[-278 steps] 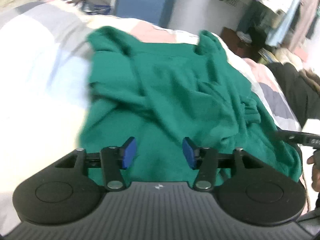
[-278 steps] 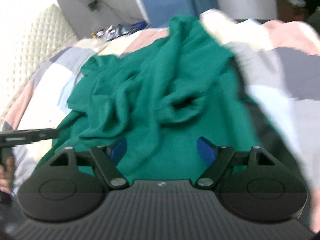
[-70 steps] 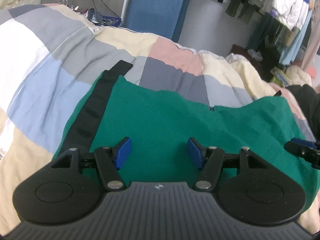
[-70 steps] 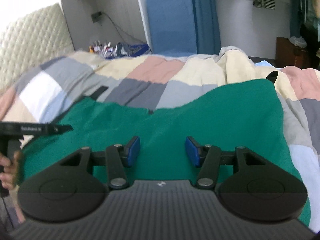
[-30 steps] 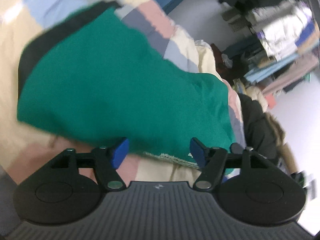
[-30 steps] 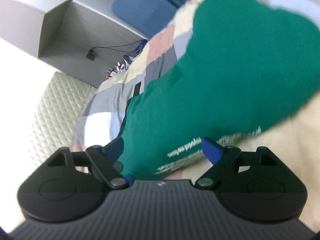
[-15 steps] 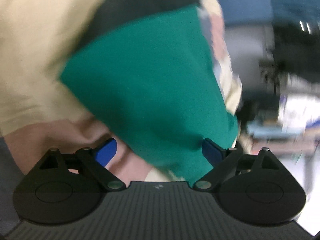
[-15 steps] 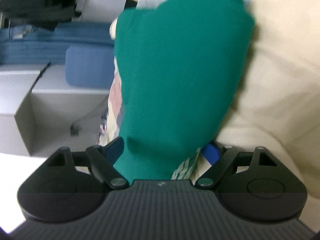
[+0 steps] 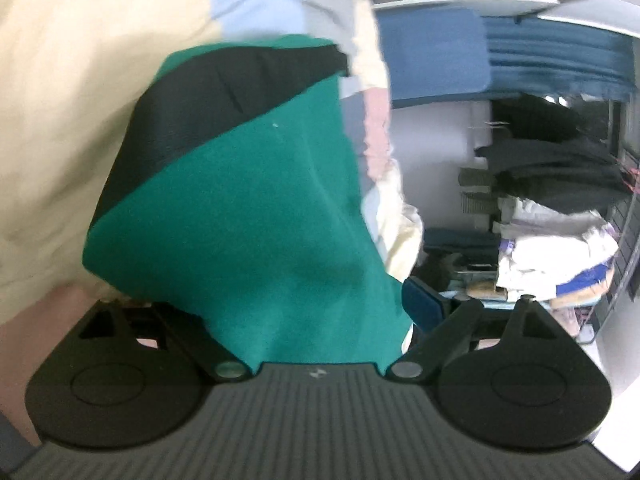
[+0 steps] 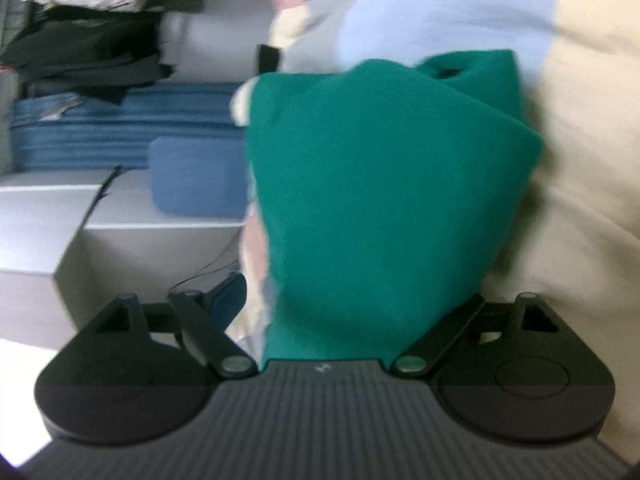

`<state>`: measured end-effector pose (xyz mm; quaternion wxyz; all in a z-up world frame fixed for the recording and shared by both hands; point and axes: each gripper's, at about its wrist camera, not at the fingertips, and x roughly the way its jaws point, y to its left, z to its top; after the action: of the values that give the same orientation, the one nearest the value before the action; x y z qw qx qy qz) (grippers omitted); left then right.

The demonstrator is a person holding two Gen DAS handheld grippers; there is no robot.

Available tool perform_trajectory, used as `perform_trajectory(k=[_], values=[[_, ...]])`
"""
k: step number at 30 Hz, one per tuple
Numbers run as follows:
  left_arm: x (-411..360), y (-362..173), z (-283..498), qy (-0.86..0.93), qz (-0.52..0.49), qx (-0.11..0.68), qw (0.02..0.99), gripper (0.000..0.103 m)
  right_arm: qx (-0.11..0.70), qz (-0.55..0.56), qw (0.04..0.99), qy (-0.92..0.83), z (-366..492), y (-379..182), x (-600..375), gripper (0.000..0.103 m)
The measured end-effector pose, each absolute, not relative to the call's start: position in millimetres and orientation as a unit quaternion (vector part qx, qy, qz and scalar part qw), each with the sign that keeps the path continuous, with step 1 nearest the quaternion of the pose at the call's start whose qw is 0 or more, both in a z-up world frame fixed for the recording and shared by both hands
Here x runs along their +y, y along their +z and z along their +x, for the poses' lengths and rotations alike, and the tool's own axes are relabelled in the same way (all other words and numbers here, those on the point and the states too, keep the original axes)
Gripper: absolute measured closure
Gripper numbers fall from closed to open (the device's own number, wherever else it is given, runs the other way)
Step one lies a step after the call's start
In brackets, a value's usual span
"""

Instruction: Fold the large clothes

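**Left wrist view.** Your left gripper (image 9: 280, 304) has its jaws spread wide. The green garment (image 9: 248, 200) fills the whole gap between them and drapes down over the gripper body. Only 1 blue pad (image 9: 420, 306) shows, at the right edge of the cloth and just beside it. The other pad is buried under the fabric, so you cannot tell whether it touches. Nothing here looks pinched.

The garment lies against the patchwork quilt (image 9: 80, 80), which covers the left and top of this tipped picture. A wide black band (image 9: 208, 92) crosses the garment's far end, on the side nearest the quilt's cream patch. Beyond the quilt's edge stand a blue cushion (image 9: 432, 52) and a heap of pale and dark clothes (image 9: 552, 240).

**Right wrist view.** Your right gripper (image 10: 352, 300) is opening its jaws, with the same green garment (image 10: 380, 160) bunched between them. 1 blue pad (image 10: 230, 292) shows on the left, apart from the green cloth, with a strip of pale fabric between. The other pad is hidden under the garment.

The garment rests on the quilt (image 10: 592, 160), which fills the right side of the picture. A small rounded fold stands at the garment's far end. Past the quilt's edge you see the blue cushion (image 10: 192, 176), and above it a stack of dark clothes (image 10: 80, 48). This view is blurred.
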<state>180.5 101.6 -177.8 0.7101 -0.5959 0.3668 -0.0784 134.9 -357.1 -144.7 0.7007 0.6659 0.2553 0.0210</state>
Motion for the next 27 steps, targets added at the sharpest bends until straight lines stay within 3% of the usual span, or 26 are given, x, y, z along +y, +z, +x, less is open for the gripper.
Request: perform_trajectory(k=[3, 5, 6, 8, 9, 11, 14, 20, 27], values=[[97, -182, 190, -0.074, -0.578, 0.387, 0.715, 0.011, 0.261, 0.645, 0.718, 0.029, 136, -139, -358, 0.014], [93, -192, 199, -0.064, -0.57, 0.403, 0.713, 0.016, 0.271, 0.633, 0.725, 0.026, 139, -143, -359, 0.015], [93, -194, 199, -0.062, -0.569, 0.403, 0.714, 0.018, 0.281, 0.626, 0.727, 0.028, 142, -145, -358, 0.022], [94, -192, 199, -0.06, -0.562, 0.4, 0.721, 0.034, 0.296, 0.607, 0.737, 0.029, 151, -146, -353, 0.03], [94, -188, 198, -0.059, -0.557, 0.399, 0.726, 0.041, 0.296, 0.597, 0.745, 0.03, 151, -143, -352, 0.04], [99, -181, 190, -0.059, -0.54, 0.398, 0.739, 0.066, 0.305, 0.566, 0.765, 0.033, 156, -133, -354, 0.051], [100, -167, 181, -0.055, -0.519, 0.393, 0.757, 0.079, 0.297, 0.541, 0.785, 0.045, 154, -121, -353, 0.059], [110, -127, 149, -0.074, -0.489, 0.379, 0.782, 0.084, 0.268, 0.503, 0.819, 0.066, 132, -88, -349, 0.061], [113, -83, 90, -0.093, -0.462, 0.409, 0.782, 0.084, 0.297, 0.491, 0.816, 0.066, 78, -58, -360, 0.061]])
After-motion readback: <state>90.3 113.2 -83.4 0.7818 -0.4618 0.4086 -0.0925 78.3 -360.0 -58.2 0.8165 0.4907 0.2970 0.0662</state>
